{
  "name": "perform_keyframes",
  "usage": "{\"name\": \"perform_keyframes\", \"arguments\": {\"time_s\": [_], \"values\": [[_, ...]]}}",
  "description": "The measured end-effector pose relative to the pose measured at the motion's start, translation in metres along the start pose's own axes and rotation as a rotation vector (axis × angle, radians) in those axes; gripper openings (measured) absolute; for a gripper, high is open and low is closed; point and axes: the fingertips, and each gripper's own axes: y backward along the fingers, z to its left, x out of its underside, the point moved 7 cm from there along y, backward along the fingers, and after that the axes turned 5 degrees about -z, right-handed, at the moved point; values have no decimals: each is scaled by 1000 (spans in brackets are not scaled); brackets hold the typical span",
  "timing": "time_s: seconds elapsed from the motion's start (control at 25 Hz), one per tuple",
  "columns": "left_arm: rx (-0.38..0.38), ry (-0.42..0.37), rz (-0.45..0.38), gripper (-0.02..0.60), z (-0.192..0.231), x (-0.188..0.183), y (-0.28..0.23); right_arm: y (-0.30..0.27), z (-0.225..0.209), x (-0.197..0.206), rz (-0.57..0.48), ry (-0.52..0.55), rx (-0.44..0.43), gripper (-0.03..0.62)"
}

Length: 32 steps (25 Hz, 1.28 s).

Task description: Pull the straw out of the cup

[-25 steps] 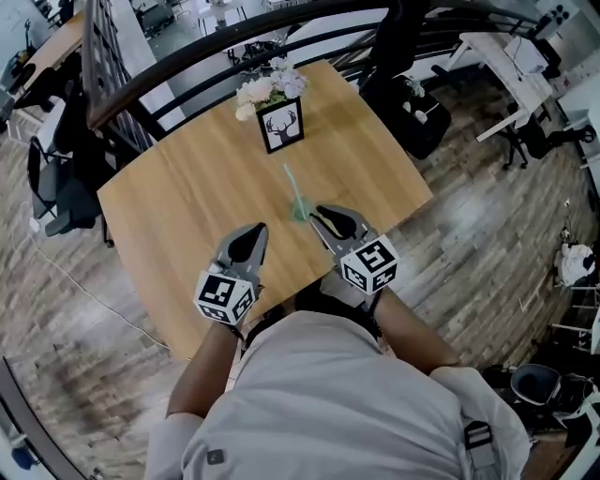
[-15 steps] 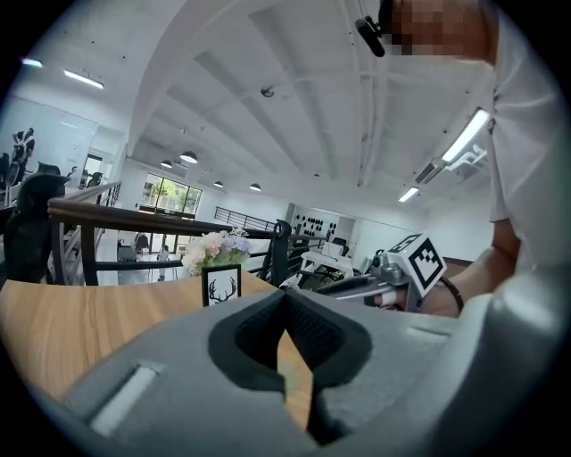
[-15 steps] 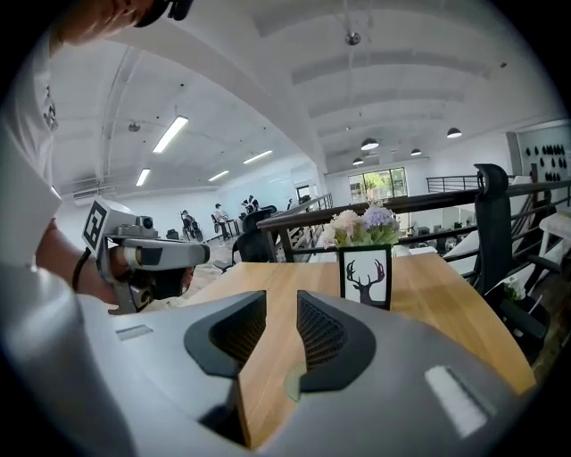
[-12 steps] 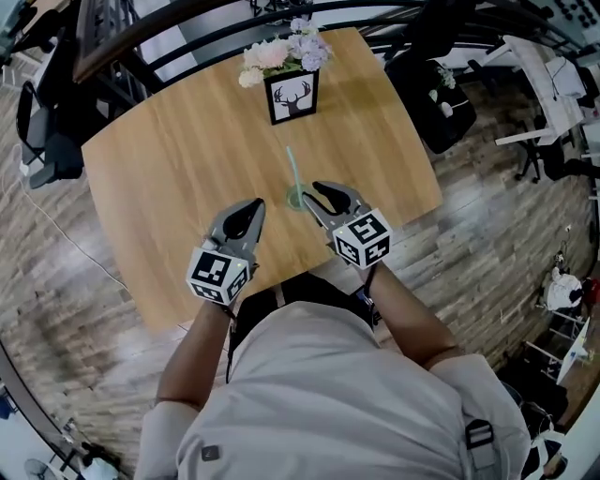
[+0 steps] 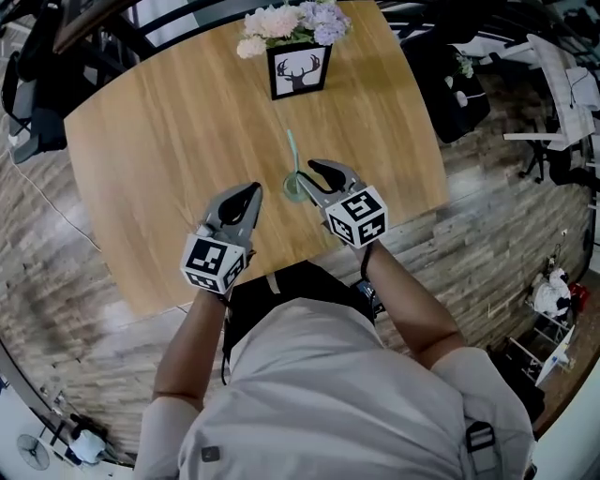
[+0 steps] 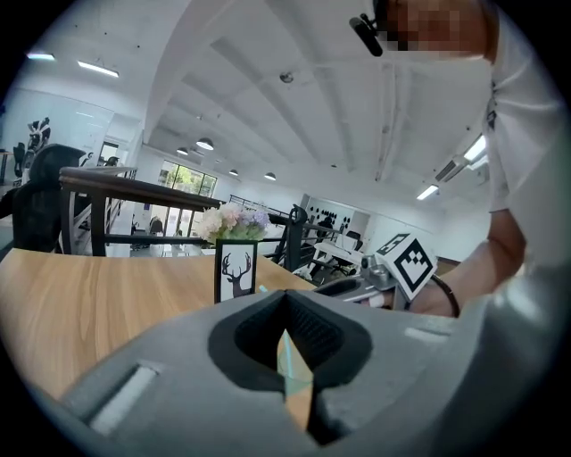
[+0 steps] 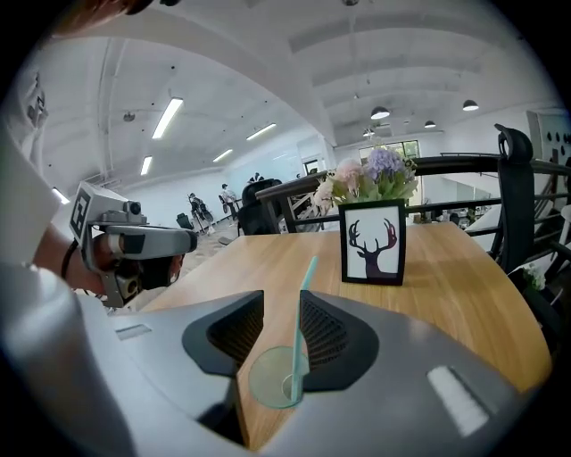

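Between the spread jaws of the right gripper (image 7: 281, 302), just now opening and pressing on nothing: cup (image 7: 268, 379) on table (image 5: 141, 159), green straw (image 7: 302, 308) leaning out of it. Apart from it, left gripper (image 5: 251, 191), jaws together, empty.

The person wore a pale grey short-sleeved shirt (image 5: 319, 394) and thin black wristband (image 6: 449, 294); the grey left gripper (image 5: 249, 191) and right gripper (image 5: 307, 176) bore black-and-white marker cubes (image 5: 214, 263).

Cup (image 5: 294, 187) on table (image 5: 141, 159), mid-width, nearer the near edge. Straw (image 5: 292, 155) in it, tilted toward far edge. Picture frame (image 5: 300, 70) at far edge, flowers (image 5: 286, 21) just behind it.
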Motion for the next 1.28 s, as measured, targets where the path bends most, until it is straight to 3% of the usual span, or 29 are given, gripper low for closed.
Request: {"name": "perform_keyframes", "arguments": {"time_s": [0.56, 0.8, 1.28], "values": [[-38, 44, 25, 3, 16, 26, -11, -44, -17, 23, 67, -11, -35, 132], [-46, 58, 32, 3, 18, 31, -9, -50, -19, 25, 88, 16, -29, 35], [-19, 43, 27, 3, 13, 20, 10, -30, -3, 4, 30, 32, -3, 32]]}}
